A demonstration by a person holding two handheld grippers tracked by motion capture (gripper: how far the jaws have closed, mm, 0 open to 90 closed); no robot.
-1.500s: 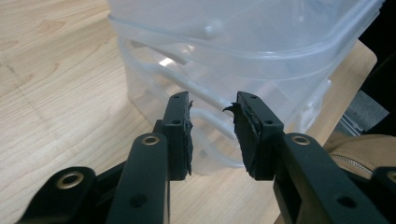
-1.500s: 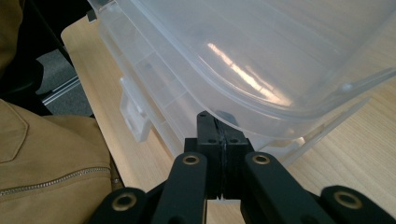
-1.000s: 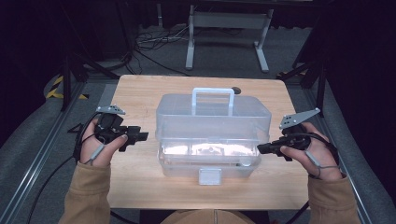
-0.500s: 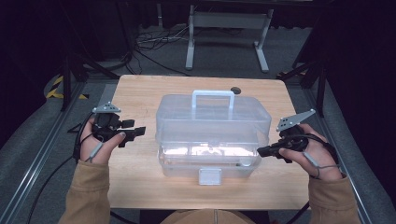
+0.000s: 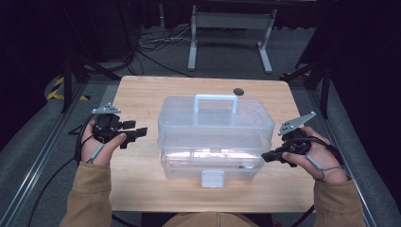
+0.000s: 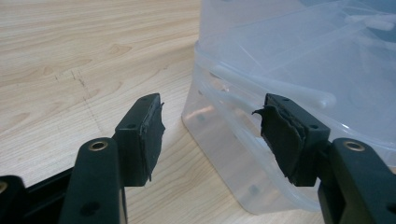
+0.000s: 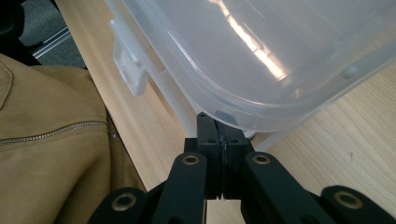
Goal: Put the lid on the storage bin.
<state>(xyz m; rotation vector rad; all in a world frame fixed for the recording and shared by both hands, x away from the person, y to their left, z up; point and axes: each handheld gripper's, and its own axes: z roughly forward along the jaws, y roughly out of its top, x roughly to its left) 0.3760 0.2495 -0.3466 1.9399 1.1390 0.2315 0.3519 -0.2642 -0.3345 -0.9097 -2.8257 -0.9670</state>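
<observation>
A clear plastic box (image 5: 215,137) with a top handle (image 5: 215,98) and a white front latch (image 5: 212,178) stands in the middle of the wooden table (image 5: 142,94). My left gripper (image 5: 138,133) hovers just left of the box, pointing at its side. In the left gripper view that gripper (image 6: 210,135) is open; its jaws have just been opening, and nothing lies between them, with the box's corner (image 6: 289,70) close ahead. My right gripper (image 5: 265,157) is shut at the box's right front corner. In the right gripper view, its tips (image 7: 218,126) sit against the underside of the lid's rim (image 7: 261,93).
A small dark round spot (image 5: 238,91) marks the table behind the box. Tan sleeves come in from the bottom, and a tan zipped jacket (image 7: 46,140) lies close to the table's near edge. A metal stand (image 5: 227,33) and cables sit on the floor beyond the table.
The left gripper's jaws have spread wider, and that hand has drifted slightly left, away from the box. The right hand and the box have kept still.
</observation>
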